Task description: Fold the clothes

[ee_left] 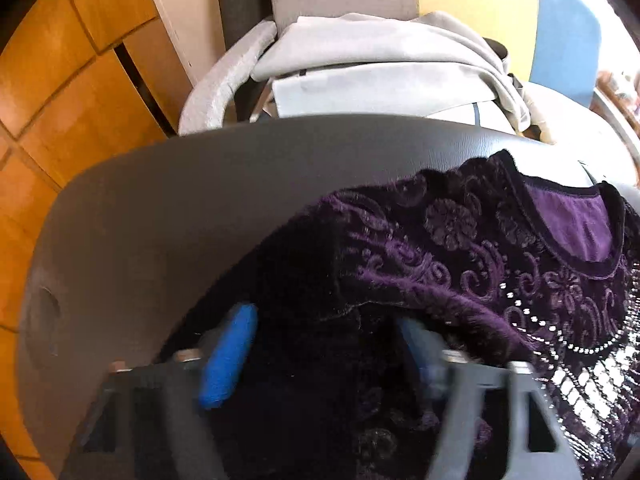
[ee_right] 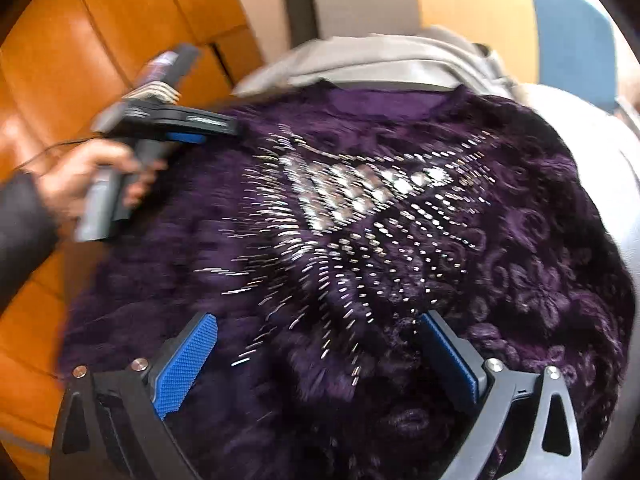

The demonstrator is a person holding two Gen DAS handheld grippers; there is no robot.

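Right wrist view shows the purple velvet top with raised floral pattern and silver studs (ee_right: 360,220) spread over most of the frame, its neckline toward the upper edge, lying on the dark grey leather-look bench (ee_right: 624,216). The right hand-held gripper (ee_right: 320,360) hangs just above the lower part of the garment, its blue-padded jaws spread wide with nothing between them. At the upper left of that frame, a hand (ee_right: 80,176) carries the left hand-held gripper (ee_right: 224,130) at the garment's shoulder edge.

In the left wrist view the left hand-held gripper (ee_left: 324,344) has dark velvet bunched between its blue pads (ee_left: 228,356), and the cloth rises in a ridge toward the right of the frame; whether the jaws truly pinch it I cannot tell, as the far pad is blurred and half buried.

Several risks follow, as I judge them. Velvet pile is slippery, so a shallow pinch may let the sleeve slide out mid-fold. The studs could catch on a pad and drag the panel askew. Pulling on one side alone may shift the whole top toward the bench edge, near the pale grey garment (ee_left: 380,52) heaped on the chair behind.
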